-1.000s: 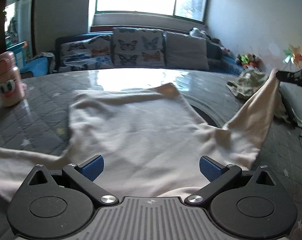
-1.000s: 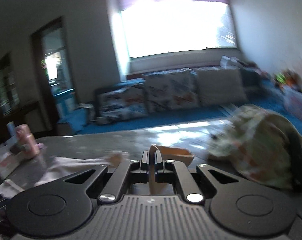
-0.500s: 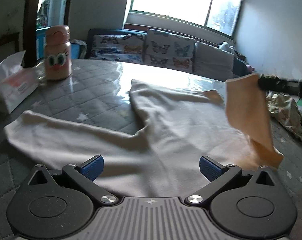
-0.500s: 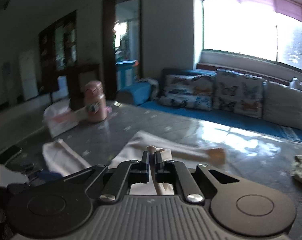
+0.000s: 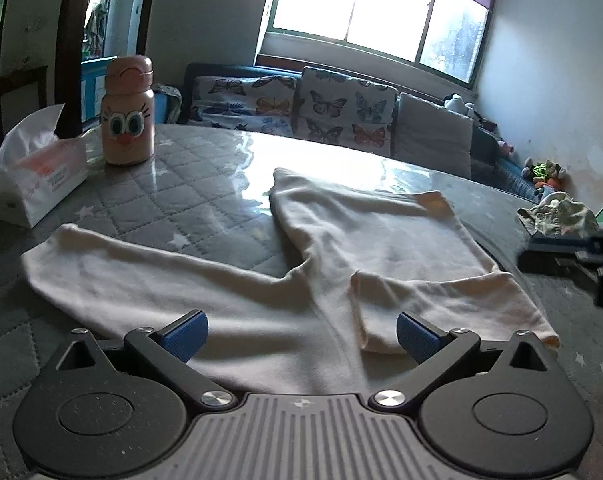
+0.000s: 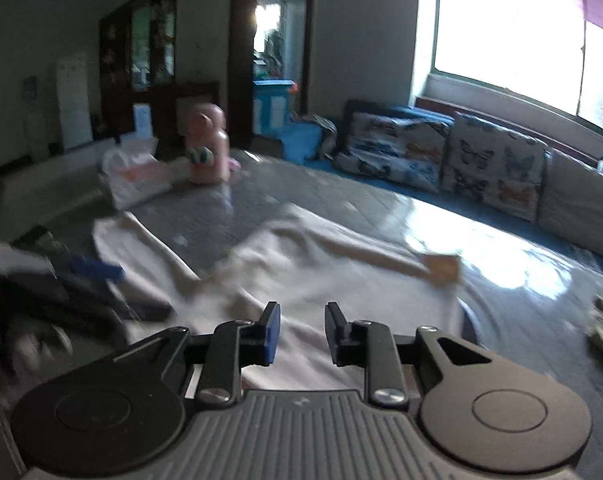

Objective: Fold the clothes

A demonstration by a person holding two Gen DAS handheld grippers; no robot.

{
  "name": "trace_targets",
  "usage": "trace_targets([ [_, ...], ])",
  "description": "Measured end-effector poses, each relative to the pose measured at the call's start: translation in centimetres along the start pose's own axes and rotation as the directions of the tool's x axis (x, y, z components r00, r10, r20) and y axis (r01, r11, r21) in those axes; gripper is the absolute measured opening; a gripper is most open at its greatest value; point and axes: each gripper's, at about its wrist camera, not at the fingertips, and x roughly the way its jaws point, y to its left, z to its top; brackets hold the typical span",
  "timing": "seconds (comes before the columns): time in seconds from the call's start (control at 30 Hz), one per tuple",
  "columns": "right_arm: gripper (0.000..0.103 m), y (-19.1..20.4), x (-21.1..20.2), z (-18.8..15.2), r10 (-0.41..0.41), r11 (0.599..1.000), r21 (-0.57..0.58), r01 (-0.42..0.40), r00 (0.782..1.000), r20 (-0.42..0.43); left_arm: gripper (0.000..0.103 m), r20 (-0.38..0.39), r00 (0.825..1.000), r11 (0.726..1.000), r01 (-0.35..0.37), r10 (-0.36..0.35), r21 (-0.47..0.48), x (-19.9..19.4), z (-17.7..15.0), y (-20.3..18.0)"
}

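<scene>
Right tool (image 6: 299,330) opening; labels unreadable

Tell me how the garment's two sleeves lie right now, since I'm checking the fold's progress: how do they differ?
The right sleeve is folded in, lying across the cream garment near its lower edge; the left sleeve stretches out flat onto the quilted table cover, away from the body. The right sleeve therefore looks short and doubled, the left one long and single-layered. Both are the same cream fabric, and neither is gripped.
</scene>
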Motion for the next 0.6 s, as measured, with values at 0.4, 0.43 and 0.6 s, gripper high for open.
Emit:
trace_targets([
  [0.4, 0.024, -5.5, 0.8, -6.5, 0.015, 0.992, 0.129, 0.007, 0.986, -0.167, 0.063, -0.025, 0.998, 0.991, 0.058, -0.055, 0.117, 1.5, 0.5, -4.2],
  [0.43, 0.024, -5.7, 0.7, -6.6, 0.018, 0.992, 0.129, 0.004, 0.985, -0.170, 0.062, -0.026, 0.998, 0.991, 0.061, -0.058, 0.123, 1.5, 0.6, -4.4],
  [0.6, 0.024, -6.5, 0.2, -5.9, 0.026, 0.991, 0.135, -0.006, 0.989, -0.148, 0.057, -0.045, 0.996, 0.987, 0.078, -0.072, 0.143, 2.3, 0.9, -5.0],
])
